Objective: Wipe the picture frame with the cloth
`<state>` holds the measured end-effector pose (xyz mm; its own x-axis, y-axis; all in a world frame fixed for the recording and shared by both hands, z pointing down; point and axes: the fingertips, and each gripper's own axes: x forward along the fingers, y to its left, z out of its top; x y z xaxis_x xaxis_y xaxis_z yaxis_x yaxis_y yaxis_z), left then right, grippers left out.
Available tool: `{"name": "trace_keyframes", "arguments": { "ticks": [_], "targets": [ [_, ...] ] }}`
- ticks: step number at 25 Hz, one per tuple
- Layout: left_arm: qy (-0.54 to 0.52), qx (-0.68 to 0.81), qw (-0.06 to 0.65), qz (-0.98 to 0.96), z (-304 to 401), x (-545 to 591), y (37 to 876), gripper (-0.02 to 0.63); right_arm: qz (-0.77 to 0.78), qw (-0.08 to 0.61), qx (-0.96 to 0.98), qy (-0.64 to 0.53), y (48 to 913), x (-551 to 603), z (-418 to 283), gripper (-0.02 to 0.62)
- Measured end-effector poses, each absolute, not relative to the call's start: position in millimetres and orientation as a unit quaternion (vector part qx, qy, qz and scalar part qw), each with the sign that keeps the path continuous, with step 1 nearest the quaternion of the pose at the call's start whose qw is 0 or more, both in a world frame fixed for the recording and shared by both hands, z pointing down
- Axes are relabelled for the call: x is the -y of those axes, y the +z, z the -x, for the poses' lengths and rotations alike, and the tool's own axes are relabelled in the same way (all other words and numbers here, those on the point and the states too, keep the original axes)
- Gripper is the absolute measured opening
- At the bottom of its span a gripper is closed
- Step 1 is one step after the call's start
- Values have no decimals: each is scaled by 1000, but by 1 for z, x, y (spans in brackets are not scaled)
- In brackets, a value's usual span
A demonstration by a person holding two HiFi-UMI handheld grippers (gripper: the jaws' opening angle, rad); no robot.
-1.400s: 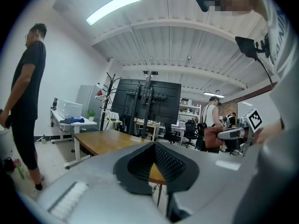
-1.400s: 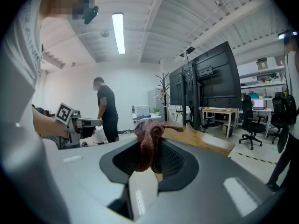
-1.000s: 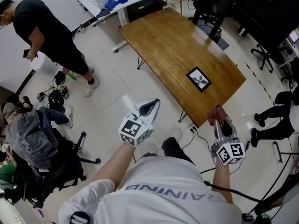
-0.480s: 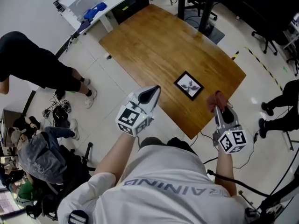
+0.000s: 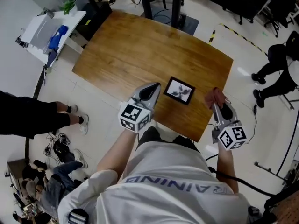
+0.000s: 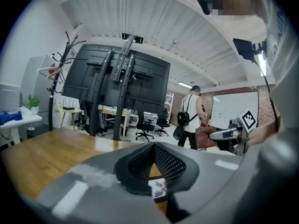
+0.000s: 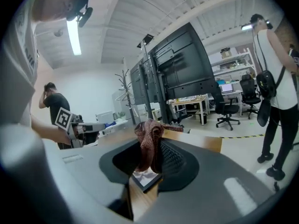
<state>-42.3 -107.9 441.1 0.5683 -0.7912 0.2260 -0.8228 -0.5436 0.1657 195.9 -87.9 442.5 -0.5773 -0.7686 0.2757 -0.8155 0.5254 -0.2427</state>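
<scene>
a reddish-brown cloth (image 5: 214, 97), a black picture frame (image 5: 179, 90) round a white-and-grey print, a honey-brown wood-grain bench (image 5: 140, 45)

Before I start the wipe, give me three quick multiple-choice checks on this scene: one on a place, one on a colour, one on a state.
1. Where does the picture frame lie?
A. on the floor
B. on the wooden table, near the person's edge
C. on a chair

2. What colour is the cloth?
A. blue
B. white
C. reddish-brown

3. The right gripper is:
A. shut on the cloth
B. open and empty
C. shut on the frame

Answers: 1 B, the head view shows it flat on the wood. 2 C, it reads reddish-brown in both views. 3 A, the cloth sits pinched between its jaws.
</scene>
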Motion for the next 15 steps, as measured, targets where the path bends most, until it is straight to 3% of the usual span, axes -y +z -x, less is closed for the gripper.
{"name": "trace_keyframes", "arguments": {
  "ticks": [15],
  "targets": [
    [176, 318, 204, -909, 18, 133, 568, 4, -520, 39, 816, 251, 469, 104, -150, 107]
  ]
}}
